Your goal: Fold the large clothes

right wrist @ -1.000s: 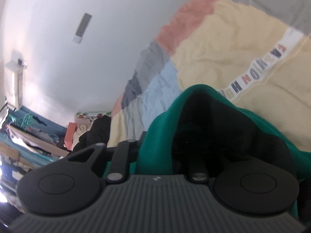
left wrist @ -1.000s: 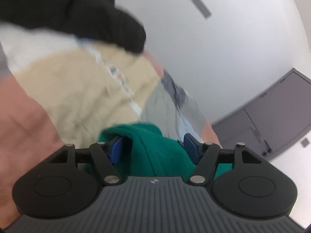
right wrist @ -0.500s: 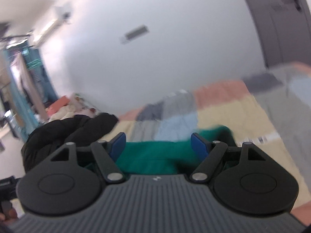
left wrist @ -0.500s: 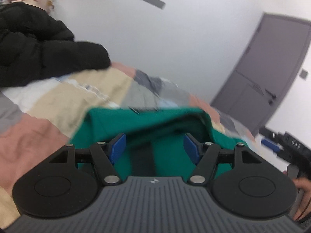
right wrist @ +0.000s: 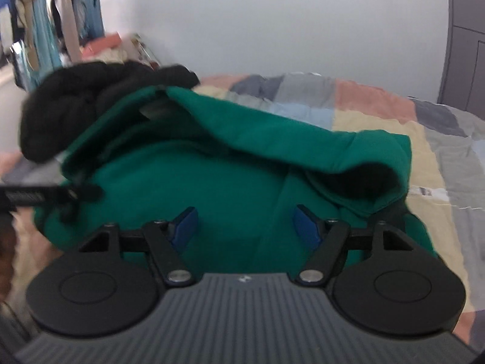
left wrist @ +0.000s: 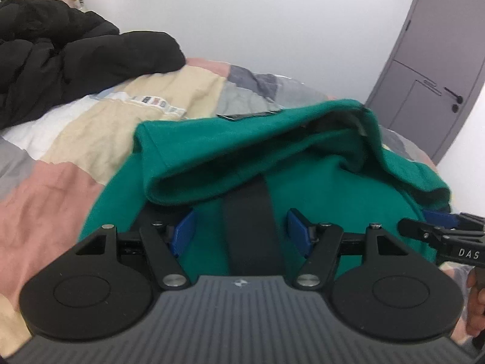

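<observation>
A green hooded garment (left wrist: 272, 151) lies bunched on the patchwork quilt (left wrist: 45, 197), its top layer folded over in a thick roll. A black band (left wrist: 248, 230) runs down the fabric near me. My left gripper (left wrist: 241, 232) hovers at the garment's near edge, its blue pads (left wrist: 185, 232) wide apart and pressing on nothing. My right gripper (right wrist: 245, 226) stands beside it over the same garment (right wrist: 212, 166); its jaws are closing, with green cloth lying behind the gap and nothing pinched. Each gripper shows at the edge of the other's view: the right gripper (left wrist: 439, 227) and the left gripper (right wrist: 45, 195).
A black puffy jacket (left wrist: 60, 54) is heaped on the bed to the far left, and it also shows as a black jacket (right wrist: 91, 91) behind the garment. A grey door (left wrist: 430, 69) stands at the right. Clothes hang (right wrist: 45, 24) in the far left corner.
Both views have rolled upright and drawn back. The green fabric that draped over the right gripper's fingers now lies ahead on the bed. The right jaws have opened.
</observation>
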### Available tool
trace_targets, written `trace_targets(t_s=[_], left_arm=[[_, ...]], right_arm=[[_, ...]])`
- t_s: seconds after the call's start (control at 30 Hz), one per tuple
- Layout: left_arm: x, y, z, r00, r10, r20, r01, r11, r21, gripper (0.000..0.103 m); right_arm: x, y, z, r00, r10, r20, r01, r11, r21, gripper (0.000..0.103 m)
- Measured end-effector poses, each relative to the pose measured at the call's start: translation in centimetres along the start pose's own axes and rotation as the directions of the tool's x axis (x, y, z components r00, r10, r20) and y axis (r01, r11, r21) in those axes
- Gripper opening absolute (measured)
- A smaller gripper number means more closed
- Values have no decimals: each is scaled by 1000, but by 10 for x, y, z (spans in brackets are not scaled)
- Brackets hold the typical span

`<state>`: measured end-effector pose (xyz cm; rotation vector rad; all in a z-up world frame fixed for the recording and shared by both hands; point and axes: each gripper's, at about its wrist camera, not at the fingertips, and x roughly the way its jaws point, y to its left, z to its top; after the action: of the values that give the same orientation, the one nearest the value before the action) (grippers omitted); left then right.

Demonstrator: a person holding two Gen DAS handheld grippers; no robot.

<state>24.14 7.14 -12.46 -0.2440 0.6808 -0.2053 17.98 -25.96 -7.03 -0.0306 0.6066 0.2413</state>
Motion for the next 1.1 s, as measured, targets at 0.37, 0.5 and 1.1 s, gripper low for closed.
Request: trace_targets(t_s=[0.37, 0.5, 1.1], left_arm=[[43, 16, 42, 997, 65, 28, -65, 998, -6, 71], [56, 40, 54, 994, 98, 50, -94, 993, -69, 71], [53, 59, 57, 989, 67, 134, -51, 991, -120, 71]], right_arm=[[68, -32, 45, 999, -39, -36, 44, 988, 147, 68], [90, -44, 59, 998, -57, -26, 60, 983, 174, 68], [72, -57, 53, 983, -94, 156, 61, 977, 204, 69]])
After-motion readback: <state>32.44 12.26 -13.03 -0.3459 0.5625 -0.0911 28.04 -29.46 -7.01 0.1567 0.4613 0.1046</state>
